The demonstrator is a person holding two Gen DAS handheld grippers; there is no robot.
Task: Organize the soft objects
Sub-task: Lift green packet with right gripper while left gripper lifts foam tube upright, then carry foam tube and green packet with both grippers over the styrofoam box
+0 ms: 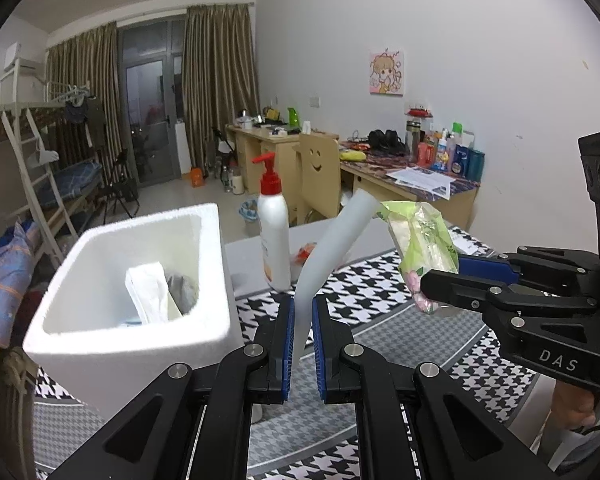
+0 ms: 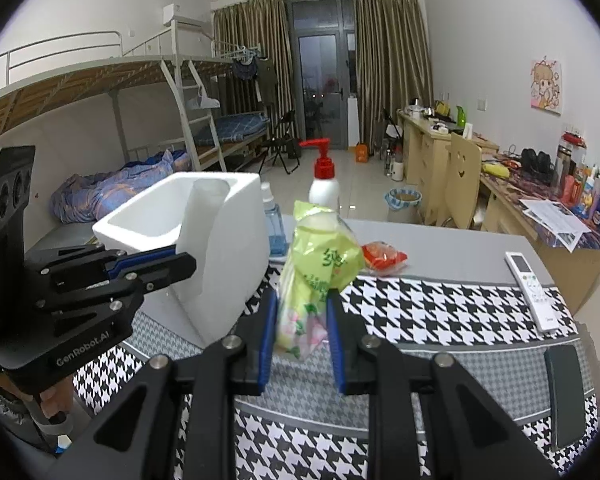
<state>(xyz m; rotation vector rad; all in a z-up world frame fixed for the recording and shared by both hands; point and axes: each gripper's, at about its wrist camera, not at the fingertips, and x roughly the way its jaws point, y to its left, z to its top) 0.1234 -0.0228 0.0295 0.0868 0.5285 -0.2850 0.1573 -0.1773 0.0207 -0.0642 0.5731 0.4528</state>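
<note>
Nearby, pump bottle (image 1: 274,232) beside foam box (image 1: 140,280).

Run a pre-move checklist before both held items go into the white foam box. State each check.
1. Left gripper clamps the white foam sheet: ok.
2. Right gripper clamps the green tissue pack: ok.
3. White foam box open at the top, with room beside the tissues already inside: ok.
4. Pump bottle stands close to the box, beside the sheet's path: not ok.
5. The two grippers apart from each other: ok.
6. Sheet's free end bends over; whether it clears the rim: cannot tell.
</note>
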